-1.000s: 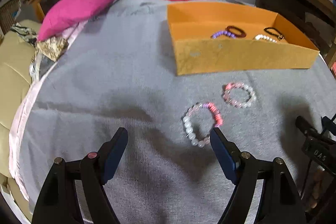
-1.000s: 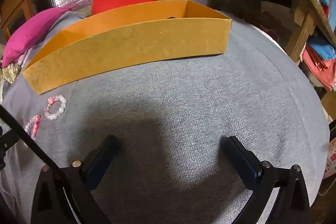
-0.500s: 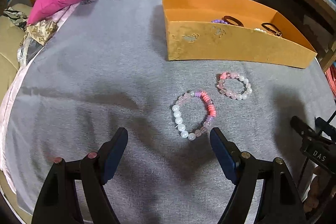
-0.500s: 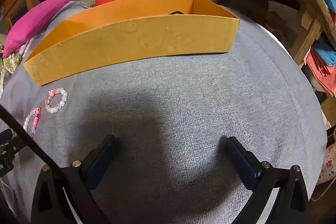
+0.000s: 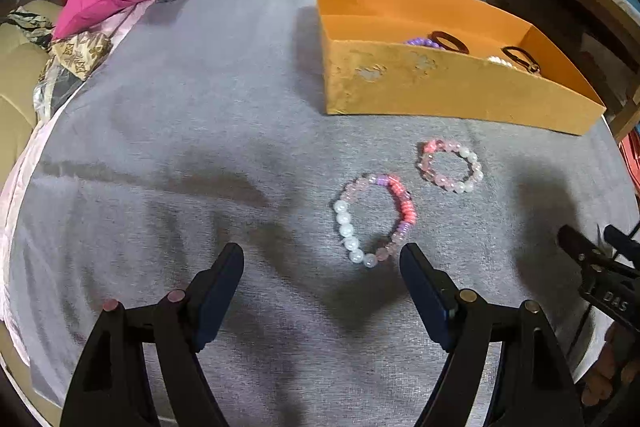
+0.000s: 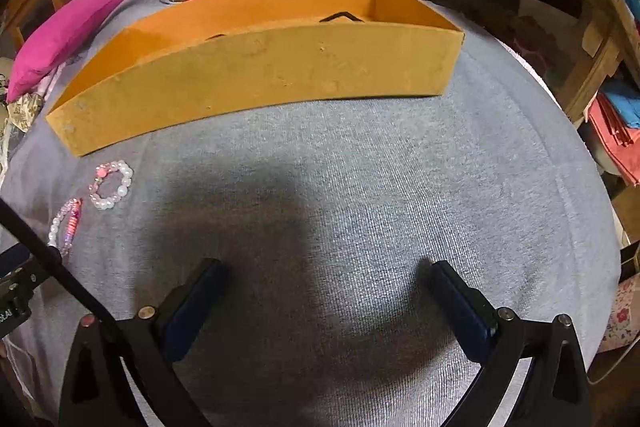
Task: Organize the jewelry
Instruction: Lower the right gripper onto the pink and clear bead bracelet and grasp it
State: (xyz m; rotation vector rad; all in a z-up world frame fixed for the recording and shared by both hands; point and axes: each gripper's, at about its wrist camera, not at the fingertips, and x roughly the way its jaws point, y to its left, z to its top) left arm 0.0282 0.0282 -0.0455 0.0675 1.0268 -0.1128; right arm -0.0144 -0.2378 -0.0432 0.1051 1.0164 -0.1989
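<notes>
The left gripper (image 5: 322,261) was held wide open above the grey cloth (image 5: 200,147), its right fingertip just beside the larger bead bracelet (image 5: 376,219). A smaller pink-and-white bracelet (image 5: 450,165) lay close by, short of the orange box (image 5: 440,91), in which further bracelets were partly seen. The letters "DAS" (image 5: 612,297) were read on the other tool. The right gripper (image 6: 324,281) was likewise spread open and empty over bare cloth.

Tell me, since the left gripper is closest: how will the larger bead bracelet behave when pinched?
The larger bead bracelet lies in a loose, uneven loop, so probably floppy and will dangle. Its round, glossy beads may slip or roll between the fingers.
</notes>
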